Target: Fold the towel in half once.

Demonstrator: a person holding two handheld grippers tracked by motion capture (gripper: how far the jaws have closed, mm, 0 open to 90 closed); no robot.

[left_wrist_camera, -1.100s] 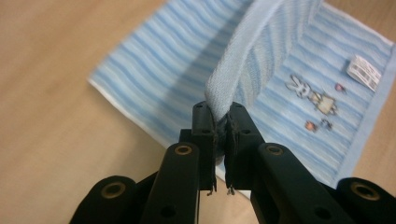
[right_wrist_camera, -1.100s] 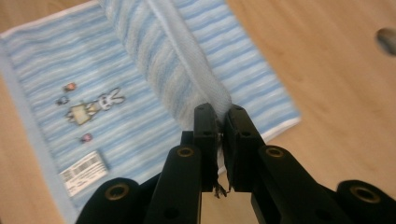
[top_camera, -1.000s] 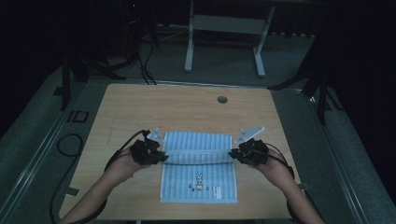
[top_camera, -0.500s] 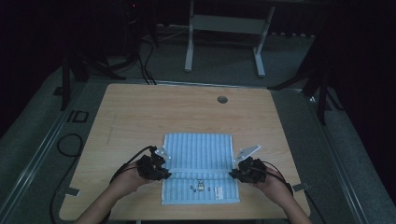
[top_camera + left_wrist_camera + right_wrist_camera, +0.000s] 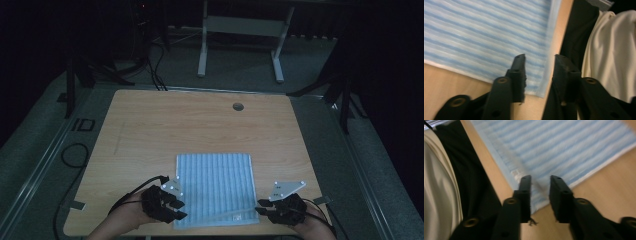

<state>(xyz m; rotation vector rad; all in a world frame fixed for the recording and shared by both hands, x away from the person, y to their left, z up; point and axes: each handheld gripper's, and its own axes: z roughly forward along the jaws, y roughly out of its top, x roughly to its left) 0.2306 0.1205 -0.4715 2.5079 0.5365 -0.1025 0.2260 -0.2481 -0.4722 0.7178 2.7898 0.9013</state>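
Down at the near edge of the tabletop, the left tongs sit low at the left near corner of the folded cloth, held in a hand whose forearm comes up from the bottom of the high view, its cable looping off to the left. In the left gripper view the left tongs lie nearly flat and point across the cloth's corner; their jaws have just been opening and now stand apart at a middling gap, with the cloth's hem lying under the gap and not pinched. One cloth lies there, pale blue with fine stripes, flat and squared, its near hem along the near edge of the tabletop, roughly midway between the left and right edges. A small label shows near the cloth's right near corner, too blurred to read. To the right, the right tongs rest at that right near corner, the hand behind them at the bottom of the high view and a grey three-cornered plate on top. In the right gripper view their jaws have likewise just been opening and stand moderately apart over the cloth's corner, gripping nothing. Two tongs, one cloth; one small round hole sits toward the far edge.
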